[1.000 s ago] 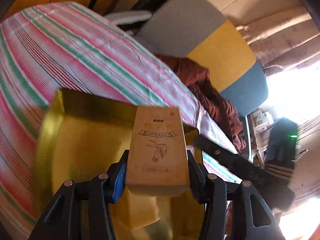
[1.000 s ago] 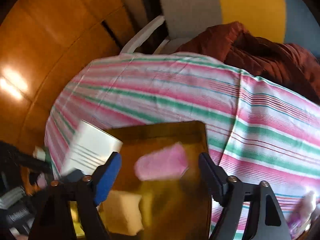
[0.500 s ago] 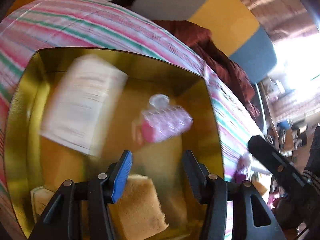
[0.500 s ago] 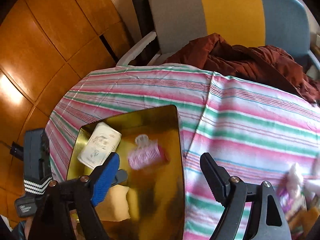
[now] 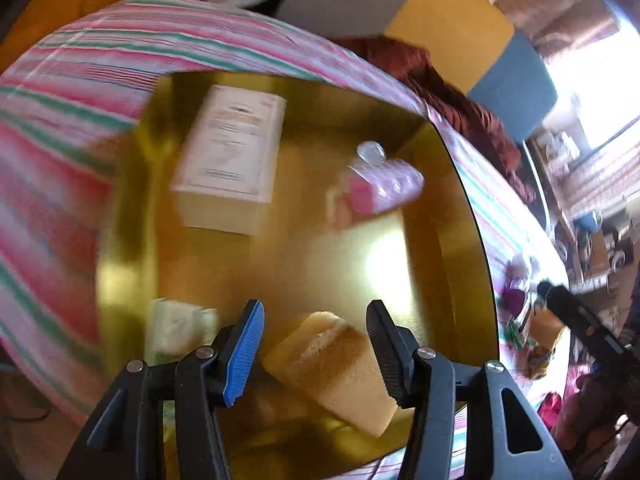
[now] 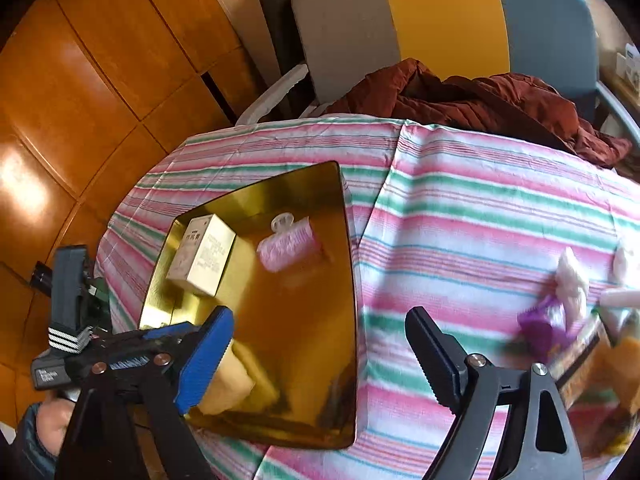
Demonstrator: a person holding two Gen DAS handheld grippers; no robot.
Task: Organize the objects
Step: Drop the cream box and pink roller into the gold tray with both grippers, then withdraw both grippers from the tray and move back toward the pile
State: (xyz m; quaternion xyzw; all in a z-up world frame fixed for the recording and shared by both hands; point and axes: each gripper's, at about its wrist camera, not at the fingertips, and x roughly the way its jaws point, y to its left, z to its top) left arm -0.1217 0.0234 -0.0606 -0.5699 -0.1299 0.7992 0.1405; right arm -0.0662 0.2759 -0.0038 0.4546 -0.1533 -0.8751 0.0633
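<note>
The gold tray [image 6: 304, 360] lies on the striped tabletop [image 6: 480, 216] as the collection point, so sorted items are grouped inside its raised rim. It holds a cream box [image 6: 202, 254] at 10 o'clock, a pink hair roller [image 6: 288, 246] at 1 o'clock, a yellow sponge [image 5: 336, 364] at 6 o'clock and a small pale packet [image 5: 176, 326] at 7 o'clock. The left claw [image 5: 316, 350] hangs released above the sponge, with nothing between its jaws. The right claw [image 6: 320, 358] is released and empty; its jaws have just been opening, probably in preparation for the next pickup. Unsorted items, including a purple packet [image 6: 540, 330] and white wrapped pieces [image 6: 572, 280], lie at 3 o'clock, well apart from the tray. A chair [image 6: 440, 20] carrying a dark red garment [image 6: 460, 96] stands at 12 o'clock. No obstruction lies between the right claw and the loose items.
</note>
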